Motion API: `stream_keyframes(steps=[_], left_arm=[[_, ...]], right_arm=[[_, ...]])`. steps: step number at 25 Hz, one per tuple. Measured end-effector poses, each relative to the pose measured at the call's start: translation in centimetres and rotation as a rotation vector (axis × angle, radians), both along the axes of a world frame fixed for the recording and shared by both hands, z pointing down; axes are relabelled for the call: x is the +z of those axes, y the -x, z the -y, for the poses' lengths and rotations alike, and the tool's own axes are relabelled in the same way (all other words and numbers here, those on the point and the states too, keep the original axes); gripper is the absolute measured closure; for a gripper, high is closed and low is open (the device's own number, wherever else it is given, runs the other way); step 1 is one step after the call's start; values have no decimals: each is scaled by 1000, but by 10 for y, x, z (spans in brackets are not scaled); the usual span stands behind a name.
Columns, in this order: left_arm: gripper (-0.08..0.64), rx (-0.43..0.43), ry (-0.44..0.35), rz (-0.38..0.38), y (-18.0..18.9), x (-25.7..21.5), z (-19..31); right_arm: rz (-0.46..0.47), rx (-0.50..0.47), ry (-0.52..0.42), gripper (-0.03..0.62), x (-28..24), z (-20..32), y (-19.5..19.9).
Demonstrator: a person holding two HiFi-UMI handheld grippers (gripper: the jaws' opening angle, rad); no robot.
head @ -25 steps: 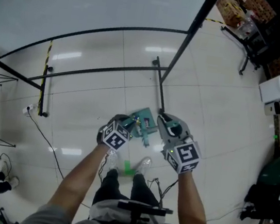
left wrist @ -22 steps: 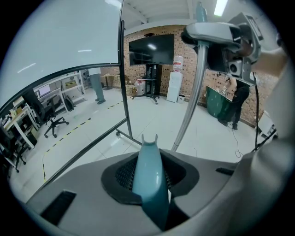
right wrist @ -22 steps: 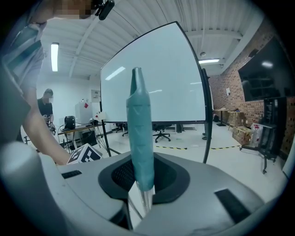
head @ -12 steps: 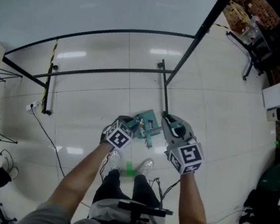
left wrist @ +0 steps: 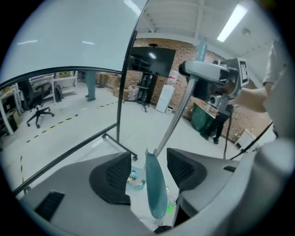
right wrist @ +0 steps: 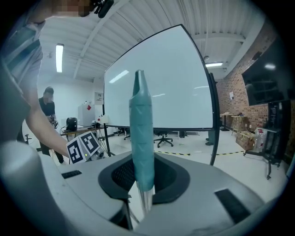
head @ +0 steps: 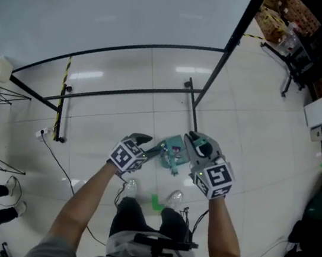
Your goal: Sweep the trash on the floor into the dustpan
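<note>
A teal dustpan (head: 172, 152) lies on the white floor ahead of my feet, with bits of trash (left wrist: 134, 178) in it. Its teal handle (left wrist: 155, 191) stands upright between the jaws of my left gripper (left wrist: 148, 159), which have just been opening; both pads are clear of it. In the head view the left gripper (head: 145, 146) sits just left of the pan. My right gripper (right wrist: 143, 173) is shut on the teal grip of the broom (right wrist: 140, 133), whose metal pole (left wrist: 177, 115) slants down toward the pan. The right gripper (head: 197, 147) is right of the pan.
A whiteboard on a black wheeled frame (head: 191, 86) stands just beyond the pan. A cable (head: 64, 176) trails over the floor at left. My shoes (head: 130, 187) flank a small green item (head: 155, 202). Stands and boxes (head: 293, 49) crowd the right side.
My left gripper has drawn back to the left and lifted, and its jaws have spread off the dustpan handle. The right gripper still holds the broom, shifted slightly.
</note>
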State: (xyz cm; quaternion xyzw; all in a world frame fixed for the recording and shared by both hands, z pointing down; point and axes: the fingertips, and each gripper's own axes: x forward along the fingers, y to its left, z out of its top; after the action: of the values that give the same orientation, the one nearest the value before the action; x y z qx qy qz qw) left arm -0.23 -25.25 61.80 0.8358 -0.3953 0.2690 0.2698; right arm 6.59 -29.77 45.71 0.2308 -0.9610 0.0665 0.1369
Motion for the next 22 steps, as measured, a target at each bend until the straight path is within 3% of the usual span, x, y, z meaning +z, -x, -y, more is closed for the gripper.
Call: stream_keyframes(steps=[2, 3, 5, 7, 9, 12, 16, 18, 22], left_arm=[[327, 70, -22, -67, 8, -13, 4], [384, 89, -44, -79, 13, -16, 7], [545, 126, -99, -44, 24, -16, 11], [556, 184, -135, -3, 33, -15, 12], [557, 226, -138, 13, 42, -8, 9], [558, 294, -106, 68, 57, 17, 1], [548, 478, -50, 108, 45, 60, -18], [430, 554, -35, 122, 36, 77, -22], [379, 605, -64, 62, 17, 85, -11]], right_arm=[[15, 12, -18, 537, -3, 0, 10], [18, 17, -25, 537, -3, -1, 14], [7, 29, -34, 537, -3, -4, 20], [-28, 46, -58, 538, -5, -3, 24], [-53, 76, -79, 538, -6, -2, 29], [-17, 134, -91, 540, -11, -3, 40], [-22, 155, -89, 540, -9, 1, 56], [-7, 164, -92, 540, -9, 3, 61], [33, 175, -77, 540, -9, 1, 73]])
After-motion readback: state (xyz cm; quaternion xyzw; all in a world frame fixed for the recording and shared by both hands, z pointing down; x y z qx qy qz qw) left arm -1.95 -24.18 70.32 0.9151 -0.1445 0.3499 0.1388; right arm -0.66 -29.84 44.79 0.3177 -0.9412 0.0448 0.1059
